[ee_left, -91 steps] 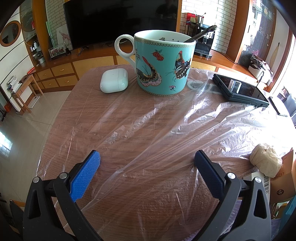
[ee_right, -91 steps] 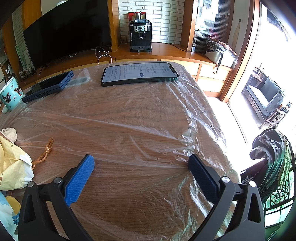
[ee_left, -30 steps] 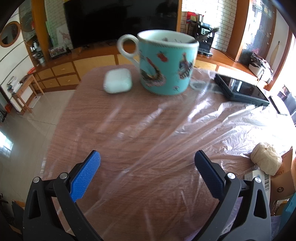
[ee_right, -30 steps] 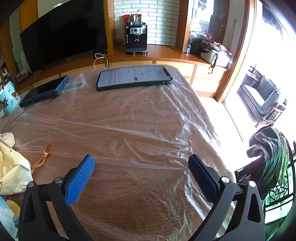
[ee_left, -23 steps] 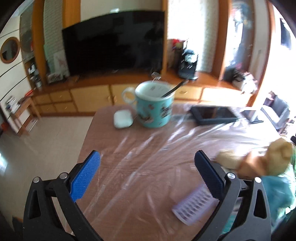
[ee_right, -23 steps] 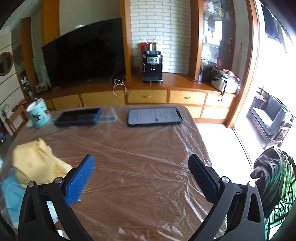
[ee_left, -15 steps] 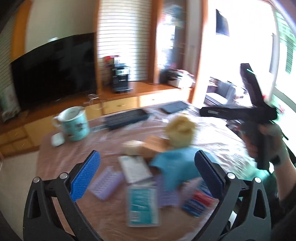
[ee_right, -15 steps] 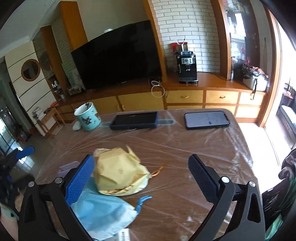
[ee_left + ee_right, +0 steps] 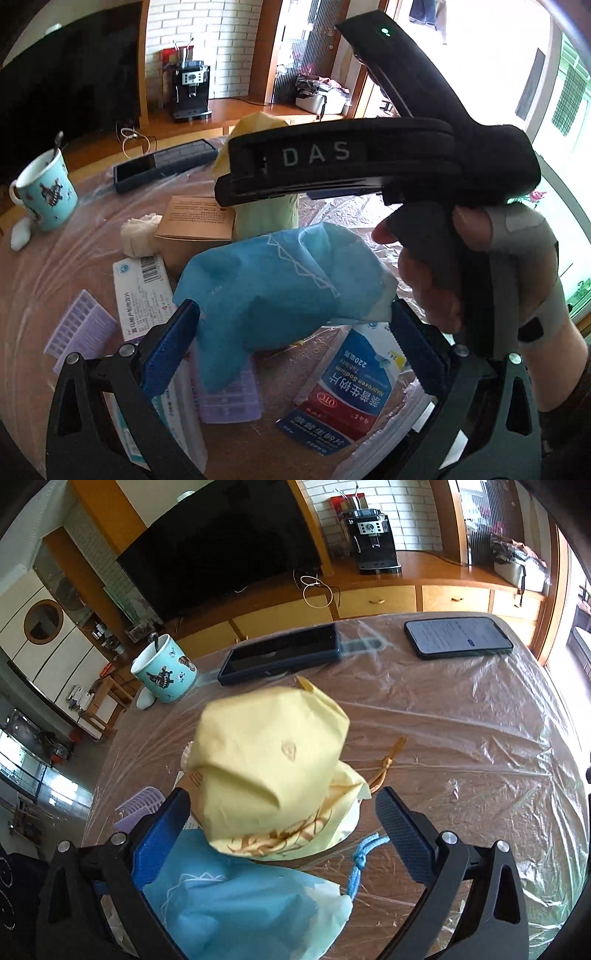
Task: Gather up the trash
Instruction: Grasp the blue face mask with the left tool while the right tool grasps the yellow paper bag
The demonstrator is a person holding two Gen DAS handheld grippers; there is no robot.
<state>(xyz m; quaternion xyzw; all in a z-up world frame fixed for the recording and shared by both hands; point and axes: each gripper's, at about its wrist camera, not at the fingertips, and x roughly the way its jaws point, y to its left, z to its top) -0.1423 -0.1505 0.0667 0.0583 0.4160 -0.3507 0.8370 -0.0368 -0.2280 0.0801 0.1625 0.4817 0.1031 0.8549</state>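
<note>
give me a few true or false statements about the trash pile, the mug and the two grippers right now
1. Both grippers are open and hold nothing. True: the left gripper and the right gripper stand with jaws wide apart.
2. The mug lies tipped on its side. False: it stands upright with a spoon in it.
3. A blue bag lies in front of the left gripper, over flat medicine packets. True.
4. The yellow bag sits at the far end of the table beside the phone. False: it sits close in front of the right gripper, next to the blue bag.
5. The table is bare wood. False: a clear plastic sheet covers it.
</note>
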